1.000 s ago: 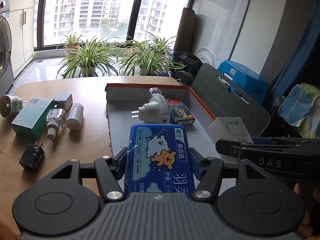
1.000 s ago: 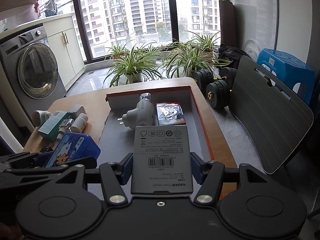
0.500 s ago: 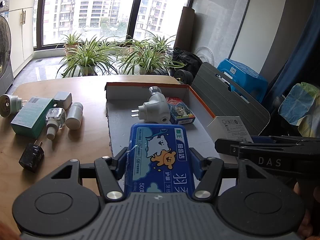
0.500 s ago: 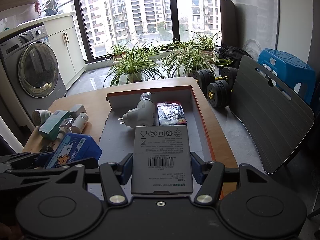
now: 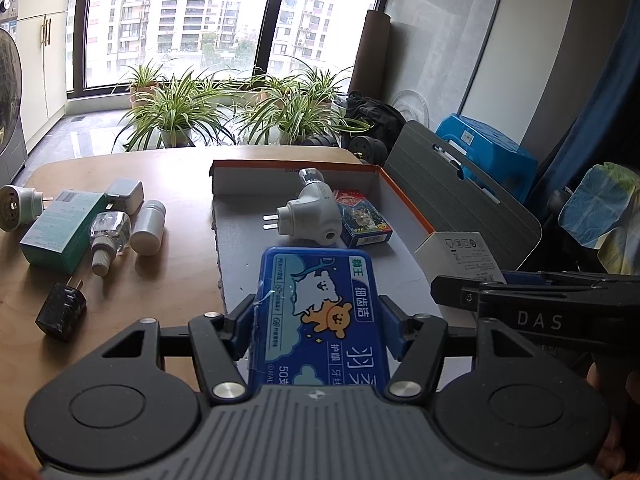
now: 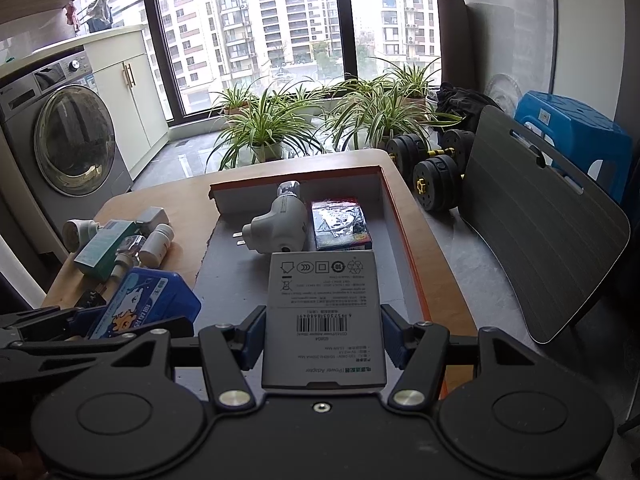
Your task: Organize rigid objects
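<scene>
My left gripper [image 5: 318,330] is shut on a blue floss-pick case [image 5: 318,312] with a cartoon bear, held above the near end of the orange-rimmed box lid [image 5: 404,196]. My right gripper [image 6: 323,332] is shut on a white power adapter box [image 6: 324,312], also over that lid's [image 6: 394,208] near end. Inside the lid lie a white plug-in device [image 5: 310,216] and a small colourful card box [image 5: 362,220]. The blue case [image 6: 140,304] shows at lower left in the right wrist view, and the white box [image 5: 464,252] at right in the left wrist view.
Left of the lid on the wooden table [image 5: 172,276] lie a teal box [image 5: 60,228], a glass refill bottle [image 5: 106,240], a white bottle [image 5: 148,222], a black plug adapter [image 5: 60,312] and a round white plug [image 5: 16,208]. A grey chair back [image 6: 540,216], dumbbells [image 6: 436,168] and plants stand beyond.
</scene>
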